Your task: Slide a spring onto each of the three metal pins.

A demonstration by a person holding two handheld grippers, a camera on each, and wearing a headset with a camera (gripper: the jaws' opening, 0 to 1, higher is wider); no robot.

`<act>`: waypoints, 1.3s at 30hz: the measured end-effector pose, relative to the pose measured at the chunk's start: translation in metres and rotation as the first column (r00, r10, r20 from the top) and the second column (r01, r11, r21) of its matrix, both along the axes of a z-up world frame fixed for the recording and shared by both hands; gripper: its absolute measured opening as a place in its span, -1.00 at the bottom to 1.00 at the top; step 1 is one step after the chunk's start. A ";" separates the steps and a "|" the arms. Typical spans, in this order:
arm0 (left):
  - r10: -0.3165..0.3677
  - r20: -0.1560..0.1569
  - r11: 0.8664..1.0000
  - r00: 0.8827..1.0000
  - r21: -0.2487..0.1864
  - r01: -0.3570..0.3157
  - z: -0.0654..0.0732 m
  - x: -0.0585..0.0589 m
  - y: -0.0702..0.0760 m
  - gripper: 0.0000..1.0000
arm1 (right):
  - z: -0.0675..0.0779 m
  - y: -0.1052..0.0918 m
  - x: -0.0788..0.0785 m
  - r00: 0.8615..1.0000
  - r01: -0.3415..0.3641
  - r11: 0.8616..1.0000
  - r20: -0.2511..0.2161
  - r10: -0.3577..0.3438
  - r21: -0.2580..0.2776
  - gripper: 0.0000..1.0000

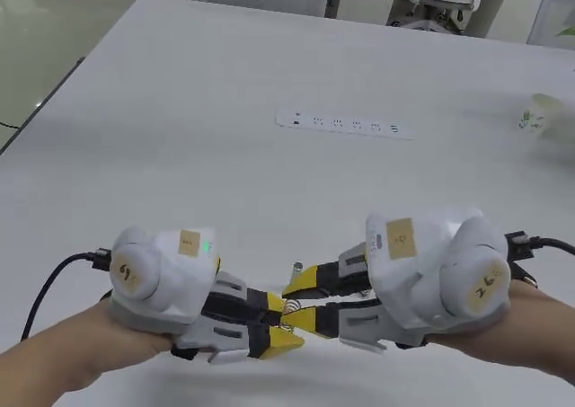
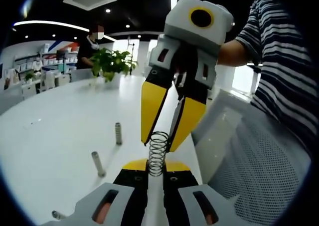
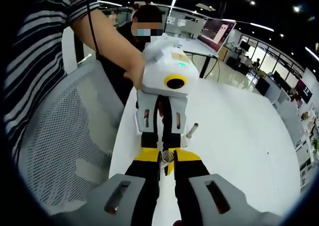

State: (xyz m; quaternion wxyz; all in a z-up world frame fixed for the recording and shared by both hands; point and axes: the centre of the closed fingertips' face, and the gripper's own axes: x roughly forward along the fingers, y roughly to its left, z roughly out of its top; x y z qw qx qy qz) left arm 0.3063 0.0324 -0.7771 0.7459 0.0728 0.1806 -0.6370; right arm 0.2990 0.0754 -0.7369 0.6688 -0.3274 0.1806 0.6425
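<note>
The spring (image 2: 158, 151) is between my two grippers, over the near part of the white table (image 1: 225, 164). My left gripper (image 2: 155, 172) has its jaws pressed together on one end of it. My right gripper (image 2: 159, 142) meets it from the opposite side with its yellow jaws a little apart, one on each side of the other end, but I cannot tell if they really squeeze it. Near them on the table, one metal pin (image 2: 118, 133) and a second pin (image 2: 98, 163) stand upright, and a third pin (image 2: 57, 215) seems to lie flat.
</note>
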 end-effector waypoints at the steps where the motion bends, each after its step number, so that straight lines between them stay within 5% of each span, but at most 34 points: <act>1: 0.002 0.000 1.000 1.000 -0.003 -0.002 0.001 0.000 0.000 -0.95 | 0.001 0.001 0.000 1.000 -0.002 1.000 0.008 0.002 0.000 -0.86; 17: 0.045 -0.005 0.999 0.999 0.006 -0.045 -0.001 0.002 0.003 -0.91 | 0.000 0.000 -0.002 0.997 -0.042 0.999 0.070 0.044 -0.027 -0.87; 39: 0.110 -0.038 0.994 0.993 0.010 -0.109 -0.007 0.002 0.013 -0.49 | -0.002 -0.005 0.004 0.994 -0.029 0.998 0.106 0.034 -0.047 -0.86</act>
